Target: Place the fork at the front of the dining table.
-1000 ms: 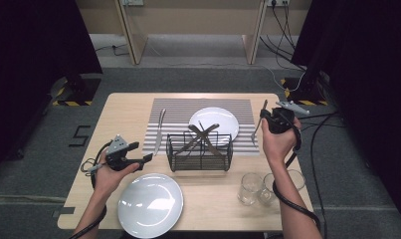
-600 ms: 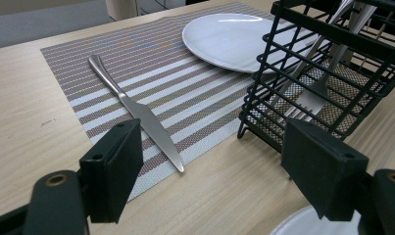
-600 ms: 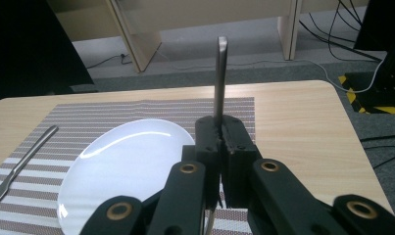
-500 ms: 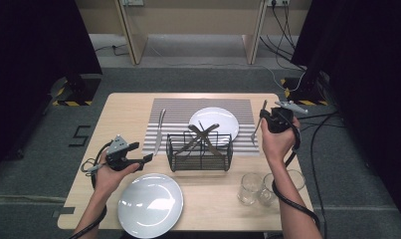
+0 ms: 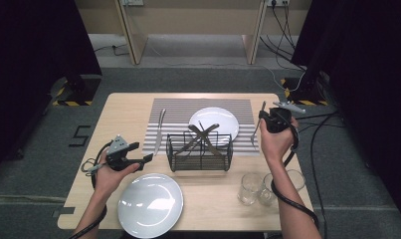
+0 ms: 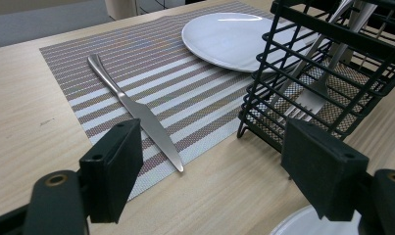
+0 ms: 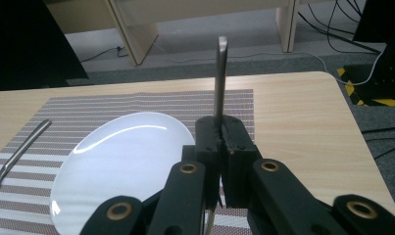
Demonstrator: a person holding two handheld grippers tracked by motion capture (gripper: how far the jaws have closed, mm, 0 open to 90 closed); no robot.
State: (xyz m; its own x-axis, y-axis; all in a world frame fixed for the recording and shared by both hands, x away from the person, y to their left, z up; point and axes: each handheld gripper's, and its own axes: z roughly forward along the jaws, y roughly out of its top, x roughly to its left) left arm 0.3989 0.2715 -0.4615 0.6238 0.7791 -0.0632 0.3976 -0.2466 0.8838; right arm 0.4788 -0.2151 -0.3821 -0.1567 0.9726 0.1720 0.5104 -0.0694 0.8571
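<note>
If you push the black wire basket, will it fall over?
Probably not easily. The black wire basket looks wide and low, so it would likely slide on the table. The cutlery leaning inside would probably rattle and shift, and pushing near the top might tilt it.

A pale wood worktop (image 5: 128,107) carries a grey-and-white striped mat (image 5: 175,112), white plates (image 5: 223,119), a black wire basket (image 5: 200,152), a silver knife (image 6: 136,112) and clear glasses (image 5: 250,188).

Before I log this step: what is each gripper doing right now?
Left gripper: open, holding nothing.
Right gripper: closed on a piece of cutlery, handle pointing up.
</note>
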